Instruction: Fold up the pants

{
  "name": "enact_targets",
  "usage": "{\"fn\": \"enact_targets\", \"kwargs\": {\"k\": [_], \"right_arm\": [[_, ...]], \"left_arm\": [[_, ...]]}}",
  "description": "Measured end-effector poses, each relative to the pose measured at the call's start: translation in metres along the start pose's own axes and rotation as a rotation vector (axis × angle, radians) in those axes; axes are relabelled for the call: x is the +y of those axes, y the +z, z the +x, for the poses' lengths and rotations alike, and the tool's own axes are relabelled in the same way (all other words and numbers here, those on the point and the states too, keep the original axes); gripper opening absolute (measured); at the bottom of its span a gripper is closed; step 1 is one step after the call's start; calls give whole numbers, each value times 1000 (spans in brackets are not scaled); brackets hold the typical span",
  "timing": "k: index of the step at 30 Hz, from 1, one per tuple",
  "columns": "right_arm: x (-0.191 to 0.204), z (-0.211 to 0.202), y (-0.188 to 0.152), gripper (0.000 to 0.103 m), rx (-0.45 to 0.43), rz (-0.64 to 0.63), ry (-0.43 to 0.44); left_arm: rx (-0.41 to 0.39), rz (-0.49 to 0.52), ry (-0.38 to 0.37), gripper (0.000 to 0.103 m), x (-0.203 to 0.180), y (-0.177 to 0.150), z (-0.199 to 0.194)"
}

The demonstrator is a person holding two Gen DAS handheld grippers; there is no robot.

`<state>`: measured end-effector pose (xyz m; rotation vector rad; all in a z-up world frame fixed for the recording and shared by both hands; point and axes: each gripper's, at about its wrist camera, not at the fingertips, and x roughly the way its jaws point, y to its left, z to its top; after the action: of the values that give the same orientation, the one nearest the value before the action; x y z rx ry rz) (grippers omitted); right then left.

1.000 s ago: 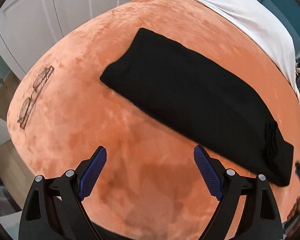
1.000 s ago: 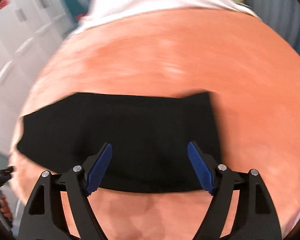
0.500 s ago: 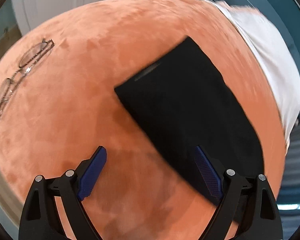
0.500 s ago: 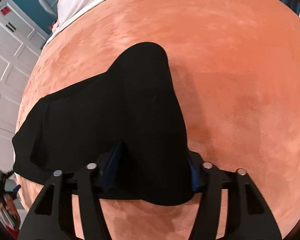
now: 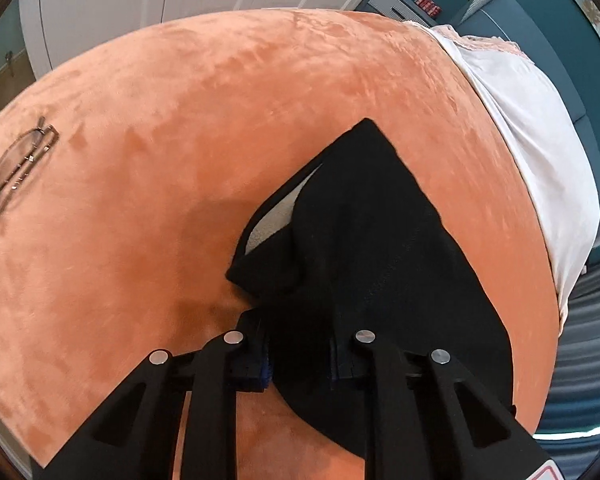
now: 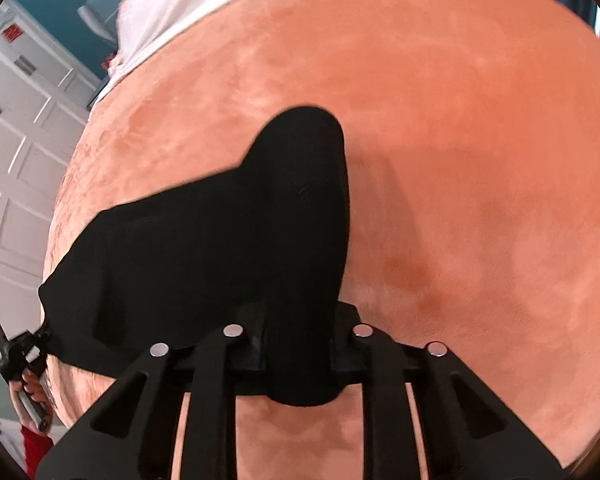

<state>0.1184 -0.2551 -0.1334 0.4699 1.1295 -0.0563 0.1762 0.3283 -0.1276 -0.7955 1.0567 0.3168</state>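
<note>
Now both tools bite: the left gripper point(image 5: 300, 354) and right gripper point(image 6: 298, 350) are each clamped on an end of the black pants point(image 6: 220, 248), bunched over the orange bedspread point(image 5: 140, 200). Gripping both ends probably sets up the next fold; eyeglasses point(image 5: 16, 164) lie far left.

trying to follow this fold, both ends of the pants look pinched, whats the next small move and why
Probably carry both ends forward together. The left hand-held gripper and right hand-held gripper are each shut on the black pants, raised off the orange cover.
</note>
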Motion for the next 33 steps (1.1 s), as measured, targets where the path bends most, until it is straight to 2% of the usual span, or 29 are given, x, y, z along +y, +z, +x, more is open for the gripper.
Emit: {"fn": "enact_targets", "kwargs": {"k": [2,4,7,9,11,14,15,16,17,18,19,20,21,22,24,26,27,28,29,30,33], "right_arm": [[-2,-21,6,16,-24,-25,-18],[-16,-41,9,16,-19,-19,8],[-30,-65,4,16,-16,-41,-29],[-55,-82,-2,16,-9,-14,-60],[-87,-93,-12,16,12,25,-86],[-118,-88,-31,19,73,21,-141],[-131,-74,-42,25,123,10,-155],[-136,-68,-47,39,133,4,-190],[-138,-66,-52,44,125,1,-252],[-133,-76,-55,44,75,-9,-326],[-121,-89,-55,44,5,-46,-373],[-104,-102,-57,45,-63,-98,-388],[-80,-112,-59,56,-123,-172,-361],[-56,-115,-62,71,-143,-236,-306],[-5,-104,-74,74,-122,-374,-166],[39,-74,-95,74,-78,-525,-100],[52,-59,-103,73,-70,-580,-120],[61,-41,-109,60,-49,-625,-146],[66,-23,-112,48,-20,-646,-166],[64,-4,-111,41,15,-612,-161],[58,3,-103,19,-4,-526,-159]], "left_arm": [[-5,25,14,16,-7,-4,-8],[-3,74,20,16,-18,-10,-19],[50,134,-5,16,-32,-26,-30],[97,168,-25,16,-41,-44,-33],[127,229,-1,16,-51,-68,-35],[143,339,97,17,-61,-108,-24],[136,354,124,18,-61,-115,-20],[132,355,158,18,-60,-120,-16],[130,340,161,20,-58,-121,-14],[124,327,158,25,-57,-120,-15],[119,315,156,25,-56,-117,-16],[120,311,150,26,-56,-115,-16],[123,315,154,28,-56,-113,-15],[129,320,163,28,-57,-113,-13],[136,323,176,33,-59,-113,-7],[132,320,174,38,-58,-116,-7],[125,319,184,47,-58,-117,-7],[115,313,197,52,-55,-119,-8],[107,306,205,61,-53,-118,-8],[107,298,205,62,-50,-120,-9],[125,244,159,62,-37,-115,-10]]}}
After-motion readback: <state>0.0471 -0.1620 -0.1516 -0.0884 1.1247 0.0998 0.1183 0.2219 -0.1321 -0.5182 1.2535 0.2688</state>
